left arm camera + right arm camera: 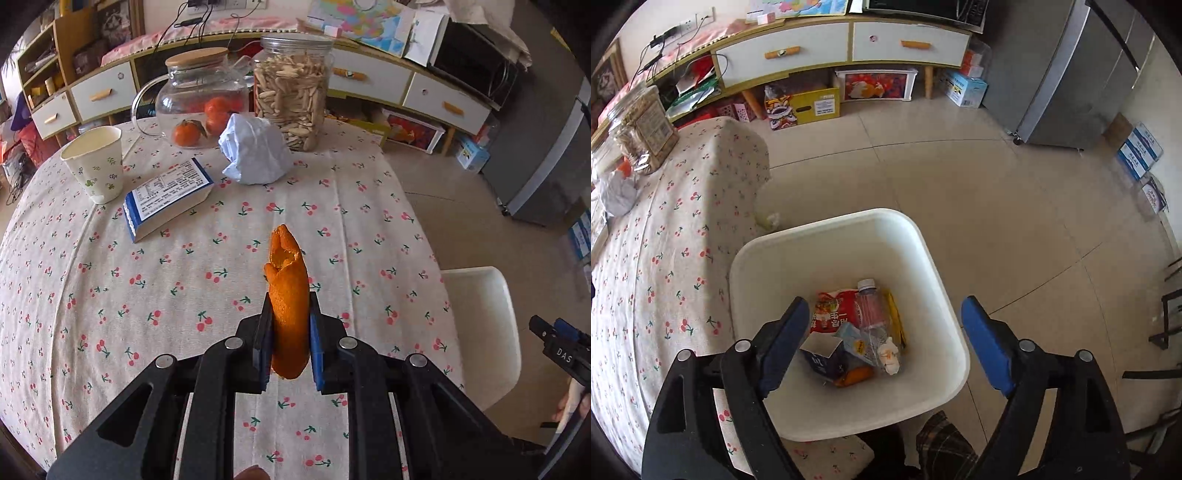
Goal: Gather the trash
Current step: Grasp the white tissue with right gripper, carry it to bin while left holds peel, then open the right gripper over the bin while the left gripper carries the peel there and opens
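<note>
Left tongs (pixel 287 345) clamping orange peel (pixel 287 295), angled downward over table (pixel 184 295)

- Clear glass teapot with a wooden lid (pixel 195 99), oranges inside, upper centre.
- Tall clear jar of pale seeds (pixel 291 88) just right of it.
- Grey refrigerator (pixel 1067 74), upper right.

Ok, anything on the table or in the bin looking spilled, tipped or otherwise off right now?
Nothing spilled or tipped. The paper cup, glass pitcher and snack jar stand upright. A crumpled paper ball and a small box still lie on the tablecloth. The white bin stands upright beside the table.
</note>
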The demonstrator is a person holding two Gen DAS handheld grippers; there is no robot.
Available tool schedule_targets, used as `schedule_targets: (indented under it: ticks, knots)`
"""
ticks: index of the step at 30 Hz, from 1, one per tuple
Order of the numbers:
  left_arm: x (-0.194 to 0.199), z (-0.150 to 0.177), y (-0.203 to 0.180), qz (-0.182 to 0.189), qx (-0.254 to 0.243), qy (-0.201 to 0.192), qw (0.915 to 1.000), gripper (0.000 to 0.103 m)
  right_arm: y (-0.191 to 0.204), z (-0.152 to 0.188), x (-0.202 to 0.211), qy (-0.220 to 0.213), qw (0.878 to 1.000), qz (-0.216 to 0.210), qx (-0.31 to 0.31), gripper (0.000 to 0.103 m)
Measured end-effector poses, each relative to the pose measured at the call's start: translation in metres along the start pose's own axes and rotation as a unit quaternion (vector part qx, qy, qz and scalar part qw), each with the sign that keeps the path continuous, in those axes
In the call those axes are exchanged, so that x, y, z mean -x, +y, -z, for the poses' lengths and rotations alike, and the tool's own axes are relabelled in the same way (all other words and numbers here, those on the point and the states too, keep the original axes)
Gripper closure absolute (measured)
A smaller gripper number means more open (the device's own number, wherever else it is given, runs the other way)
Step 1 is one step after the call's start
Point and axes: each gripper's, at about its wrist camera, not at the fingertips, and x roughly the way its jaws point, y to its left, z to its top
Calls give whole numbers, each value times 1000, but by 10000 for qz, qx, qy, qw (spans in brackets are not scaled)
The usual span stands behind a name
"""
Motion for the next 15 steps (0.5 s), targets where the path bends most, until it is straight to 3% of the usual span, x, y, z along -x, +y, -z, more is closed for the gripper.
schedule_targets:
  ticks: [9,12,15]
  knots:
    - [-8,0,-91,644,-485,107,9967,86,-35,-11,18,-527,9963,320,-601,7]
    - [-10,1,-126,884,-712,127,9935,86,-47,-15,21,-630,9938,435,-803,7]
    - [-15,3,-153,1282,-896,282,9873,77,-57,-17,20,-636,9917,499,-1000,7]
